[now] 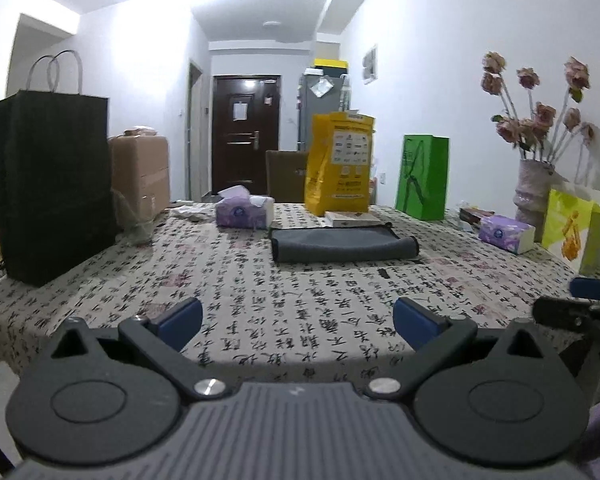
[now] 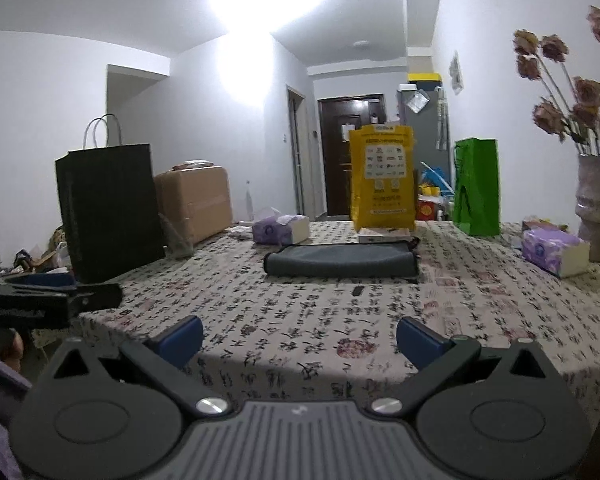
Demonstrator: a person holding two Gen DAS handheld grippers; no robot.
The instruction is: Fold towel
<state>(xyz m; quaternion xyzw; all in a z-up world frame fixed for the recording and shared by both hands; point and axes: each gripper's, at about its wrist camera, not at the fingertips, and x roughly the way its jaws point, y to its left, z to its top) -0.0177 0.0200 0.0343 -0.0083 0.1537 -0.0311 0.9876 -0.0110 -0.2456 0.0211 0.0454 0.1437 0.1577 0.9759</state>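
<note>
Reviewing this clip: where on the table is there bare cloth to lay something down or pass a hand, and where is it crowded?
Bare cloth runs from the near edge to the folded grey towel, between black bag and right tissue pack. The far edge is crowded: yellow bag, green bag, vase. Left gripper and right gripper are open.
</note>
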